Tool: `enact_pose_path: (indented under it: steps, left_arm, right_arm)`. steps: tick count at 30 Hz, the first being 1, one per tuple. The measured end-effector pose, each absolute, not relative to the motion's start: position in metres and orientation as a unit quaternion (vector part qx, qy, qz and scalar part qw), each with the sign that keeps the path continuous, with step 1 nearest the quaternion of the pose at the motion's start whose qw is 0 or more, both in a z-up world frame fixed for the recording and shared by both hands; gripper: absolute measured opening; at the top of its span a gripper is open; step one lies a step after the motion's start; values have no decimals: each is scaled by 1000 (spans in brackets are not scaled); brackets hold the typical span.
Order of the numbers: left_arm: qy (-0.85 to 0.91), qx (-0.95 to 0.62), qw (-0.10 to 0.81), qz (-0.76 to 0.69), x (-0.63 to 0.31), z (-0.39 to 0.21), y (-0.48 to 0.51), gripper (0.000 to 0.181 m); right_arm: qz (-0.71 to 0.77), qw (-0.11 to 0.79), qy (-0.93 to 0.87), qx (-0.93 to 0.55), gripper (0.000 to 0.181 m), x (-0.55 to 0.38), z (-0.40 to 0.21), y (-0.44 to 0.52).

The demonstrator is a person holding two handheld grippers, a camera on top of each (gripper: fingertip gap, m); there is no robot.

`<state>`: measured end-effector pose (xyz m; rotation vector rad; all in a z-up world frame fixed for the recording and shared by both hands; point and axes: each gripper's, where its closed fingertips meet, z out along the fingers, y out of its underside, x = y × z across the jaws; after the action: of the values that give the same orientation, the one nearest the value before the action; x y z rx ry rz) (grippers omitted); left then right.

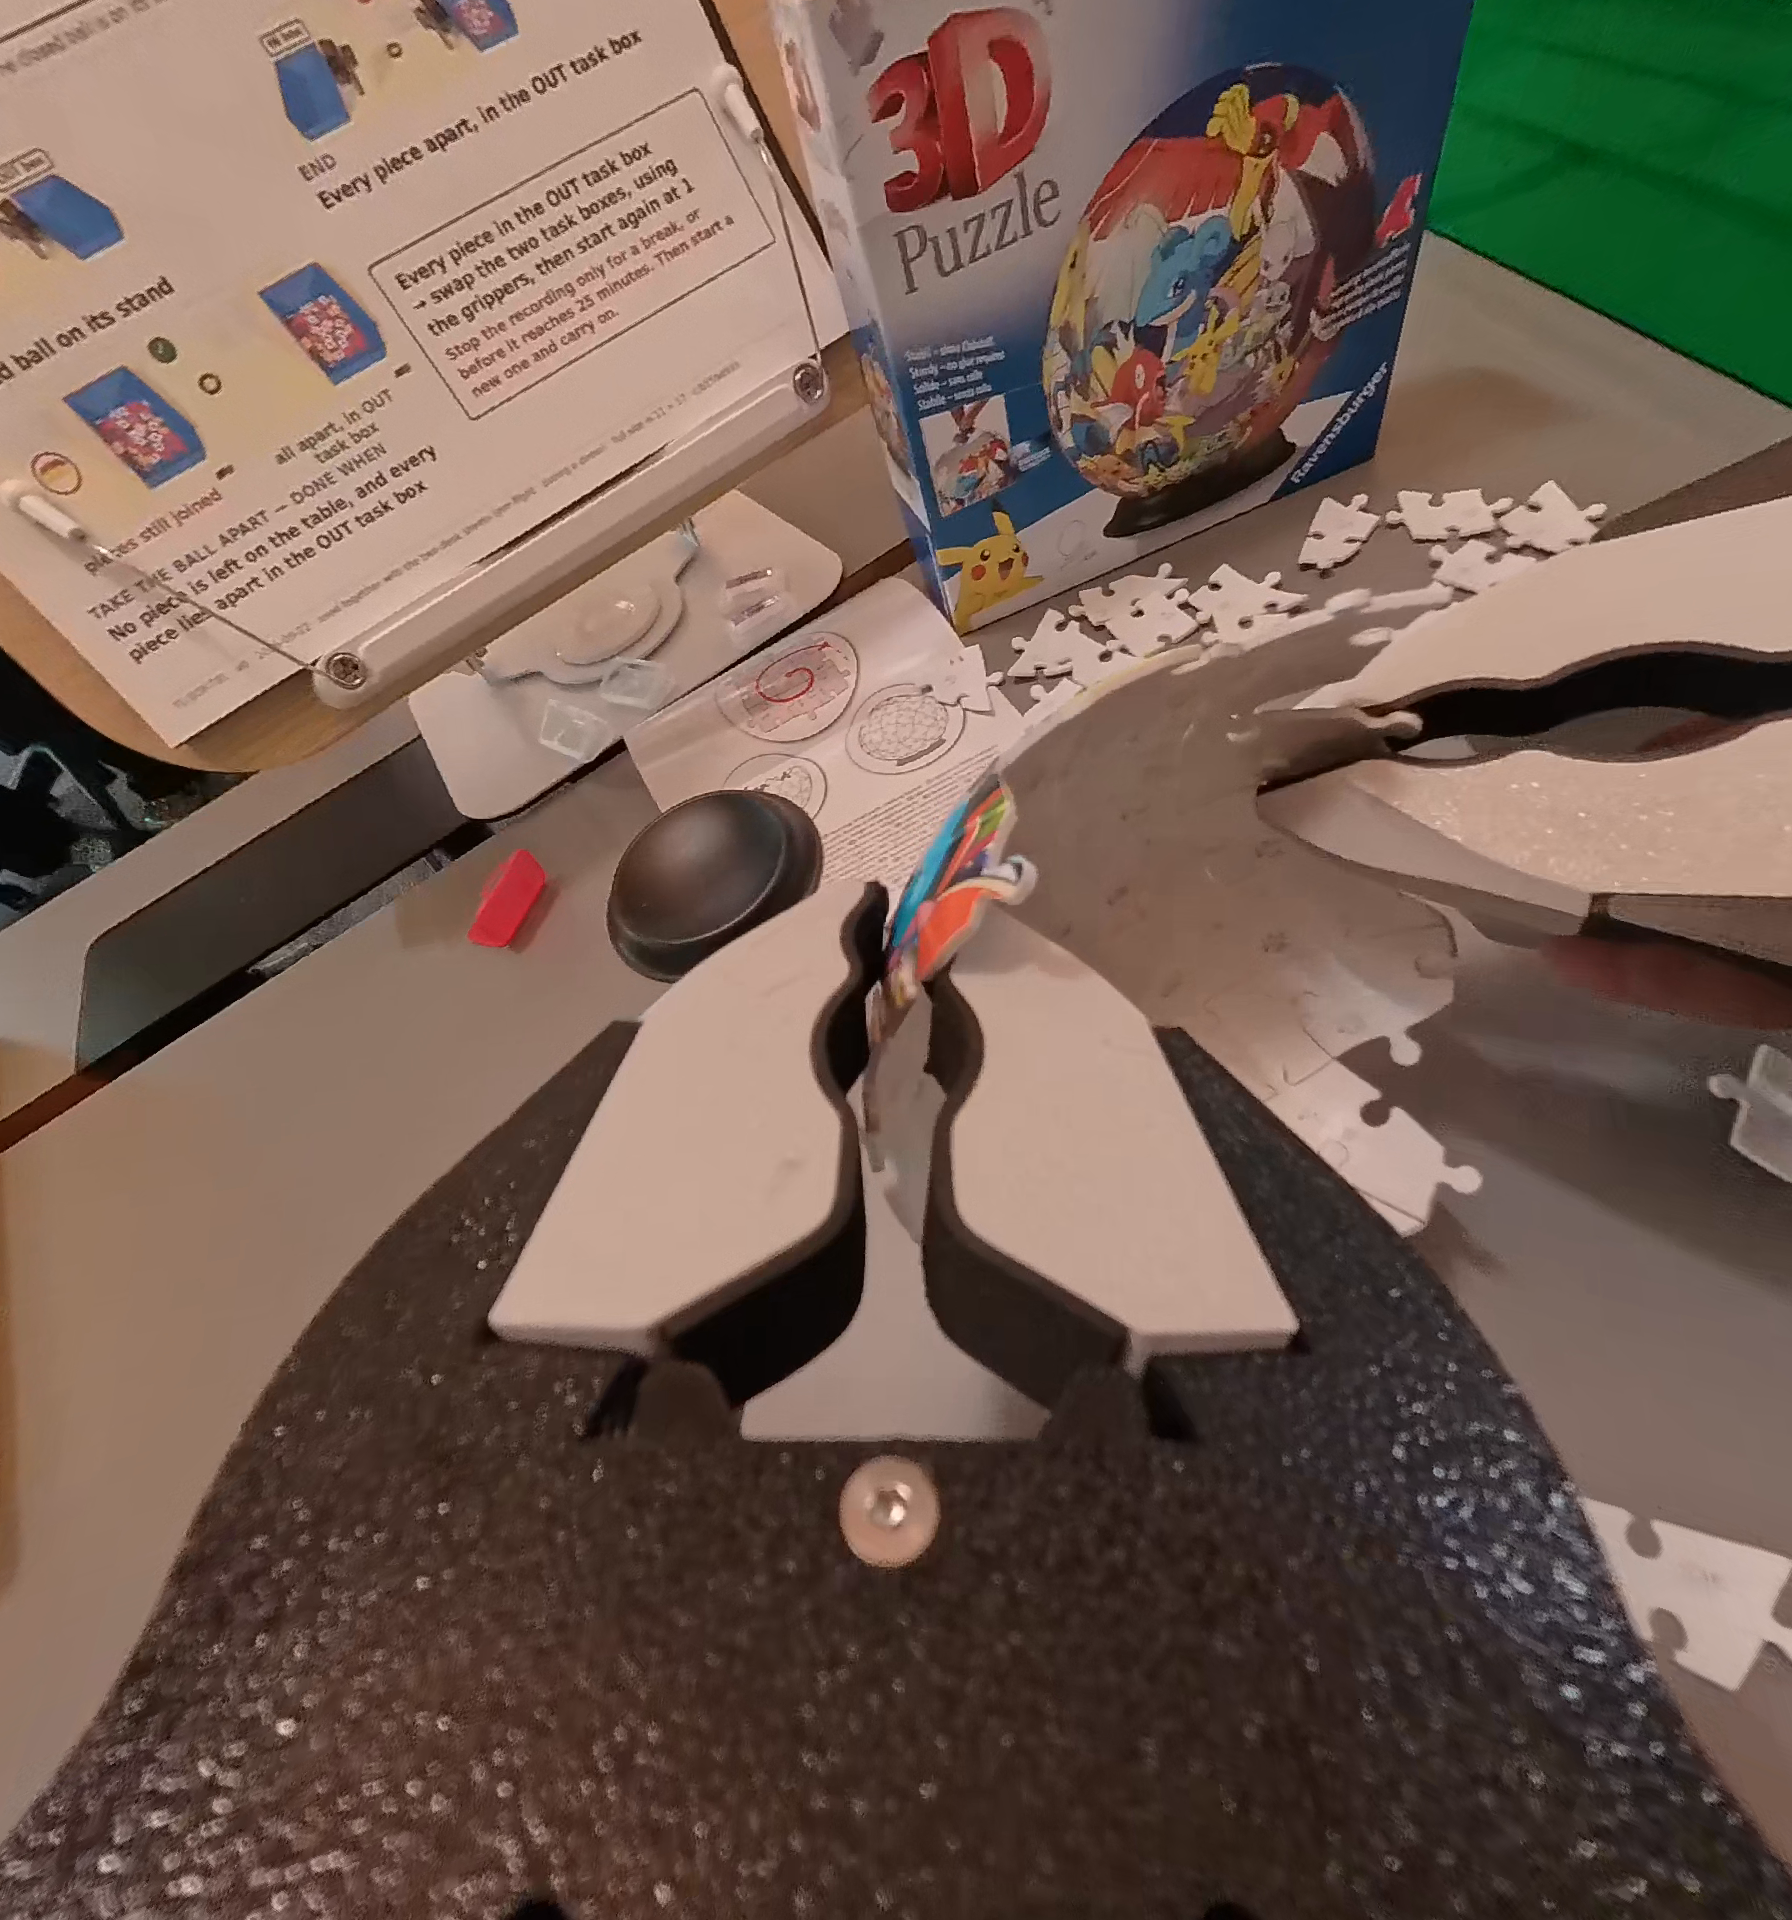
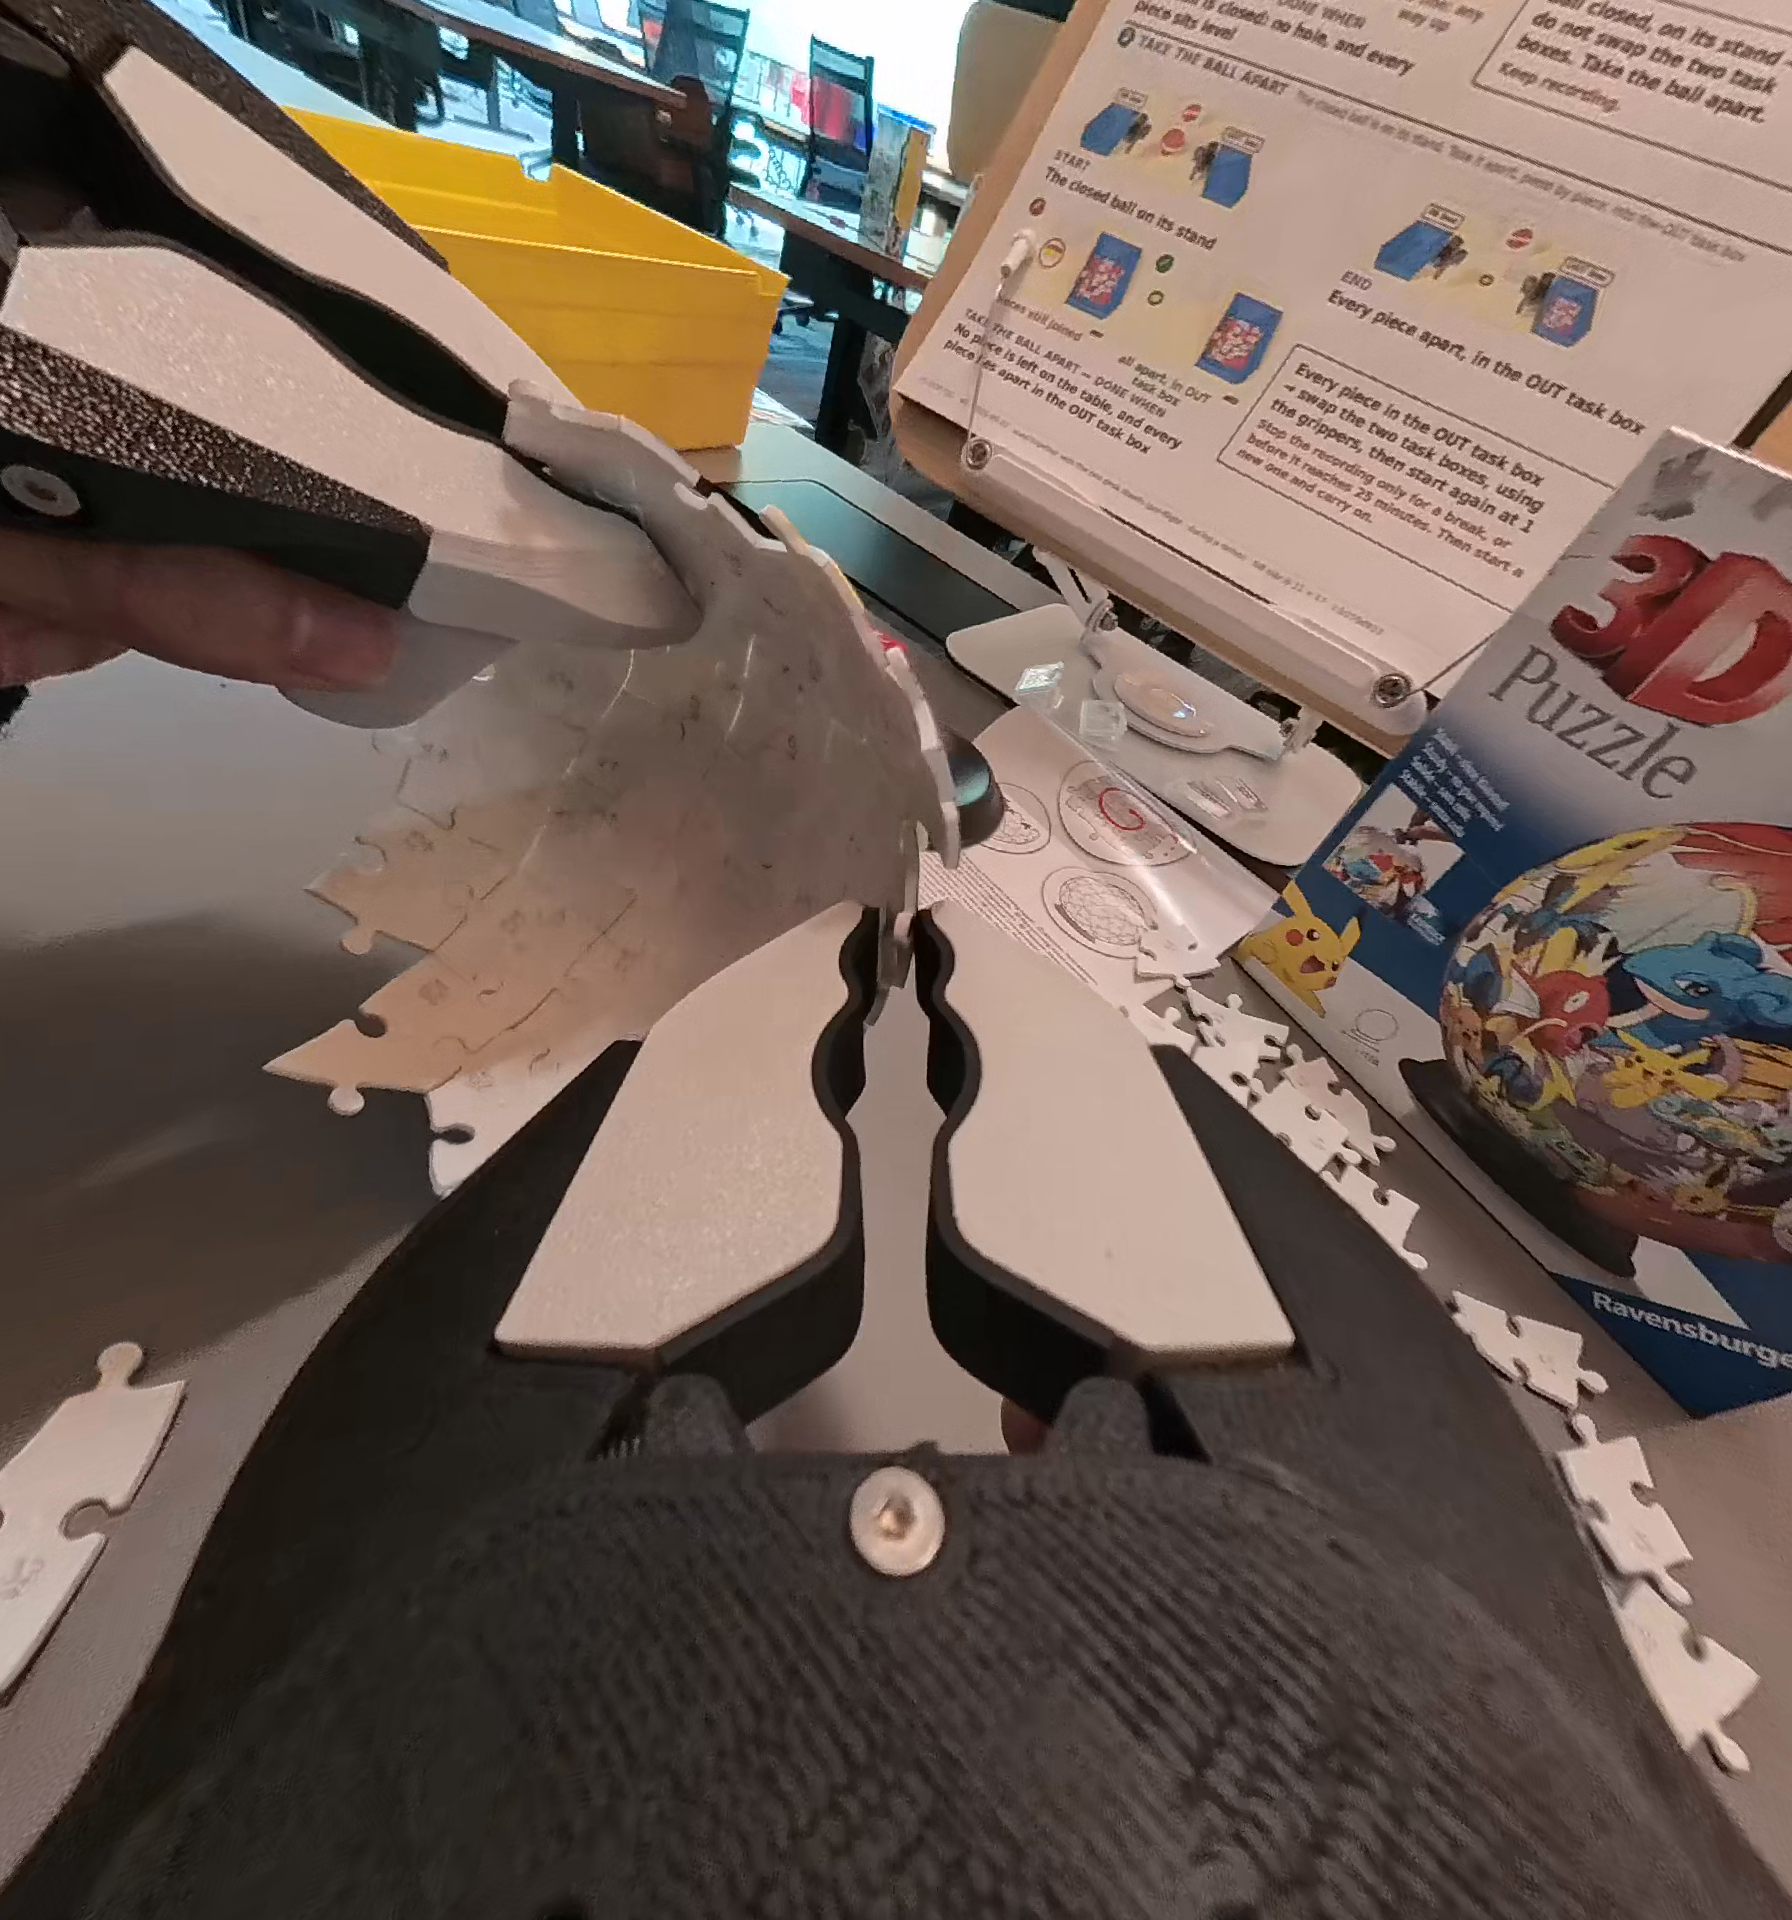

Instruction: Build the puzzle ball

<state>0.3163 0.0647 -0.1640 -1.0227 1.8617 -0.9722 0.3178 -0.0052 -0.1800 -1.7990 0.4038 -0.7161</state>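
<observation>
Grey table (image 1: 196, 1195), 2 claws clamping shell (image 1: 1162, 862)

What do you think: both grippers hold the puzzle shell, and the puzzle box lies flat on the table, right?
Wrong: the puzzle box stands upright, as the left wrist view shows. The left gripper and right gripper do hold the puzzle shell.

Grey table (image 1: 248, 1195) bears loose white pieces (image 1: 1183, 608), puzzle box (image 1: 1131, 312), black stand (image 1: 715, 883).

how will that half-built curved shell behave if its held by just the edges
The shell probably flexes: thin pieces, held only by interlocking tabs. Seams may pop under squeeze from the left gripper or right gripper. Likely light.
</observation>
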Motion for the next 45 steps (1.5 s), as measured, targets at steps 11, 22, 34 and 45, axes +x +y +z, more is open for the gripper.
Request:
enact_pose_path:
  steps: [11, 22, 34, 45]
  left_arm:
    - [733, -385, 413, -380, 315, -170, 73, 5]
    - [732, -382, 407, -390, 316, -170, 73, 4]
    - [728, -383, 412, -392, 317, -172, 74, 4]
    - [736, -380, 401, -391, 318, -178, 74, 4]
  right_arm:
    - [-290, 571, 150, -753, 38, 325, -166, 1]
    - [-296, 569, 125, -757, 20, 327, -167, 9]
    - [-305, 572, 133, -750, 4, 327, -172, 11]
    - [-286, 588, 142, -743, 16, 330, -171, 11]
